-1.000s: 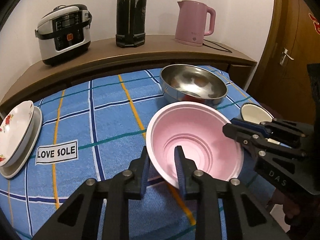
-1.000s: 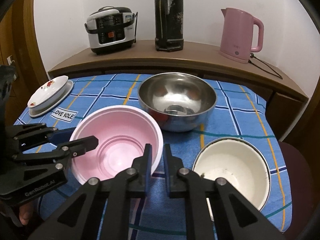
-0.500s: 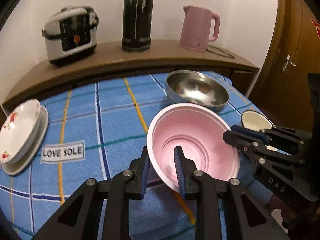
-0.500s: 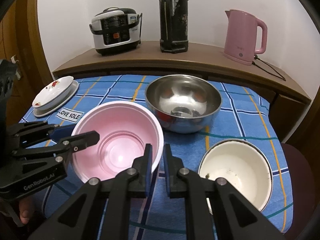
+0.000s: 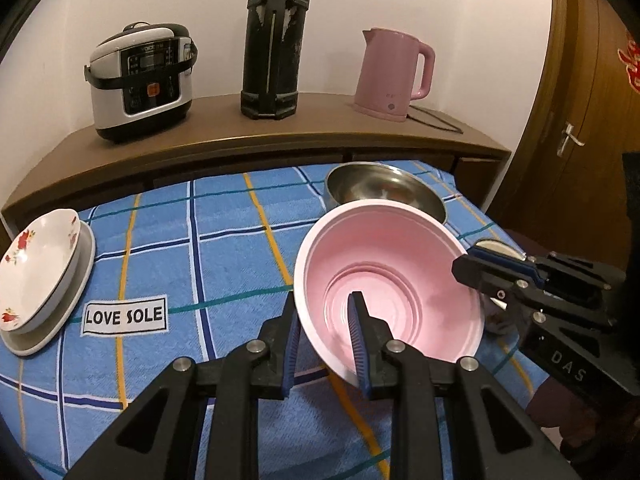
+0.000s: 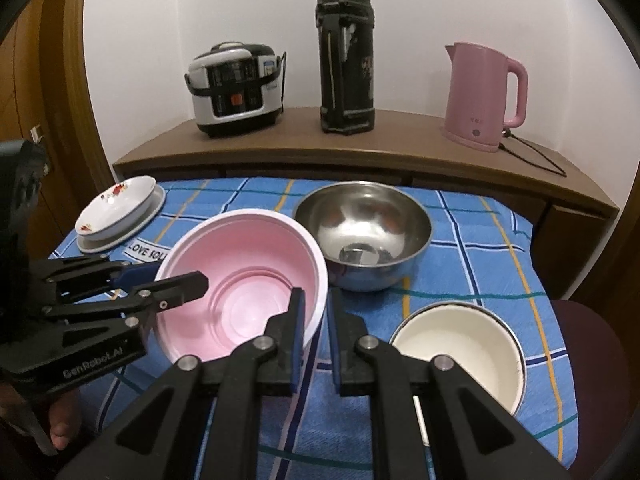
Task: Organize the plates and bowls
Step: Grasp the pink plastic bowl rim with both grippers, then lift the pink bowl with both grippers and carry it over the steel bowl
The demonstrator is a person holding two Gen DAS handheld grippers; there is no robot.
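While both of my grippers clamp opposite sides of the large pink plastic bowl (image 5: 394, 280), it sits tilted above the blue checked tablecloth (image 5: 224, 248). My left gripper (image 5: 326, 342) has its fingers closed on the near rim, one blue-padded finger (image 5: 357, 332) inside the bowl and the other outside the wall. My right gripper (image 6: 316, 332) pinches the rim on its own side the same way, nearly closed, with the thin wall between the pads. In the right wrist view the left gripper (image 6: 180, 286) reaches in from the left with one finger over the rim. Just behind the pink bowl stands the round stainless steel bowl (image 6: 362, 234), close to it, though I cannot tell whether they touch. To the right lies the cream enamel bowl with a dark rim (image 6: 460, 354), apart from both. At the far left edge a white flowered dish (image 5: 34, 268) rests in a plain white plate (image 5: 80, 276). On the wooden sideboard (image 5: 224, 140) stand a silver and black rice cooker (image 5: 140, 80), a tall black thermos (image 5: 274, 40) and a pink electric kettle (image 5: 392, 74).
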